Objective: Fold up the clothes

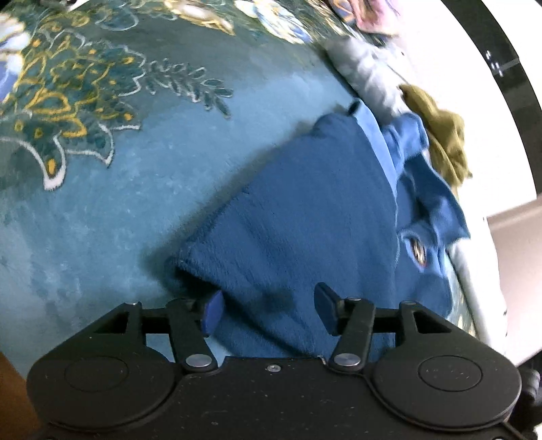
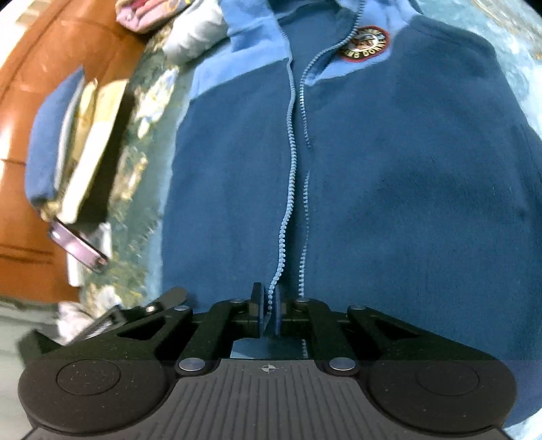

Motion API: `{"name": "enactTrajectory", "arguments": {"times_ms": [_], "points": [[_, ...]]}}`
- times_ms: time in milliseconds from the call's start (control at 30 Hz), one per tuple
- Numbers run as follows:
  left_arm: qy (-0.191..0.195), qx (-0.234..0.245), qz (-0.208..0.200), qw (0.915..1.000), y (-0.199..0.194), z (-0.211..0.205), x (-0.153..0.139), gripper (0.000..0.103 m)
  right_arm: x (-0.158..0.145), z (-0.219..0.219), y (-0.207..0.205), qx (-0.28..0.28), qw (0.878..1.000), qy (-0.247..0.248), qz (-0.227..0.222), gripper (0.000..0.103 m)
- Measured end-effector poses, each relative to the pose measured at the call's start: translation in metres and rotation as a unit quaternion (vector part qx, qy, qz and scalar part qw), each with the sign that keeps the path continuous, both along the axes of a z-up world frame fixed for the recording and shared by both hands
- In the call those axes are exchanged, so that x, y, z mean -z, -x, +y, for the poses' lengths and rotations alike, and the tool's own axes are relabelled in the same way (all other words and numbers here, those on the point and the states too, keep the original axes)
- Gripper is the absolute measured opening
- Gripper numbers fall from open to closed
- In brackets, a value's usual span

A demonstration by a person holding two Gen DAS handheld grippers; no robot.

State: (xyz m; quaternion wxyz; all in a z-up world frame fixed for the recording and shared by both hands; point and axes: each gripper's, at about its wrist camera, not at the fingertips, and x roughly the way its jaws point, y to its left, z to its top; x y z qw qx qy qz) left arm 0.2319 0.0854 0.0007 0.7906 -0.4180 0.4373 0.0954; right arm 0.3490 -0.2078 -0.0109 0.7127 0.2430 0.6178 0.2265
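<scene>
A dark blue fleece jacket with a light blue yoke, a light blue zipper and a round red-rimmed chest patch lies front up on a teal patterned bedspread. My right gripper is shut on the jacket's zipper edge near the hem. In the left wrist view one side of the jacket lies flat, and my left gripper stands open over its lower edge, with fleece between the blue fingertips.
Olive green cloth and a grey-white garment lie beyond the jacket near the bed's edge. Pink clothing sits at the far end. A purple phone and a book rest at the left by brown wood.
</scene>
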Motion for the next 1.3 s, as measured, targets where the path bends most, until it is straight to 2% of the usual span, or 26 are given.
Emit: {"name": "enactTrajectory", "arguments": {"times_ms": [67, 100, 133, 200, 267, 367, 500, 667, 767, 800, 833, 900, 1033, 1100, 1167, 1300], "points": [[0.009, -0.022, -0.008, 0.9997, 0.002, 0.002, 0.001, 0.051, 0.001, -0.001, 0.000, -0.005, 1.000, -0.002, -0.002, 0.005], [0.007, -0.029, -0.011, 0.9995, 0.004, 0.003, 0.000, 0.044, 0.002, -0.001, -0.001, -0.008, 1.000, -0.001, -0.002, 0.005], [0.000, -0.035, -0.013, 0.9993, 0.004, 0.003, -0.002, 0.028, 0.004, 0.000, 0.000, -0.011, 1.000, 0.000, -0.001, 0.005], [-0.015, -0.042, -0.015, 0.9989, 0.005, 0.005, -0.008, 0.006, 0.007, 0.001, 0.001, -0.015, 1.000, 0.000, 0.001, 0.004], [-0.034, -0.046, -0.020, 0.9981, 0.009, 0.006, -0.017, 0.003, 0.006, 0.001, 0.006, -0.018, 1.000, -0.007, 0.003, 0.004], [-0.072, -0.042, -0.027, 0.9962, 0.019, 0.011, -0.032, 0.003, 0.005, 0.010, 0.020, -0.037, 0.999, -0.017, 0.009, 0.004], [-0.087, -0.031, -0.007, 0.9957, 0.023, 0.016, -0.029, 0.003, 0.019, 0.021, 0.035, -0.050, 0.998, -0.011, 0.026, 0.004], [-0.098, -0.010, 0.017, 0.9950, 0.013, 0.009, -0.019, 0.005, 0.030, 0.019, 0.033, -0.048, 0.998, 0.009, 0.031, 0.005], [-0.085, -0.005, 0.031, 0.9959, 0.014, 0.006, -0.020, 0.011, 0.022, 0.018, 0.030, -0.073, 0.997, 0.008, 0.025, 0.011], [-0.080, 0.000, 0.033, 0.9962, 0.016, 0.004, -0.021, 0.018, 0.017, 0.017, 0.029, -0.080, 0.997, 0.009, 0.020, 0.012], [-0.084, 0.018, 0.029, 0.9959, 0.016, -0.001, -0.027, 0.022, 0.012, 0.015, 0.027, -0.082, 0.996, 0.012, 0.013, 0.012], [-0.090, 0.054, 0.023, 0.9942, 0.015, -0.011, -0.037, 0.023, -0.001, 0.008, 0.023, -0.083, 0.996, 0.017, -0.001, 0.012], [-0.103, 0.126, 0.009, 0.9866, 0.013, -0.032, -0.059, 0.035, -0.026, -0.013, -0.003, -0.049, 0.997, 0.041, -0.051, 0.021], [-0.107, 0.166, -0.007, 0.9802, 0.005, -0.046, -0.065, 0.039, -0.034, -0.022, -0.027, -0.019, 0.995, 0.065, -0.073, 0.021], [-0.107, 0.212, -0.028, 0.9711, -0.011, -0.067, -0.063, 0.042, -0.038, -0.028, -0.057, 0.019, 0.993, 0.069, -0.094, 0.021], [-0.076, 0.262, -0.028, 0.9616, -0.036, -0.097, -0.040, 0.042, -0.030, -0.041, -0.115, 0.122, 0.986, 0.057, -0.103, 0.022]]}}
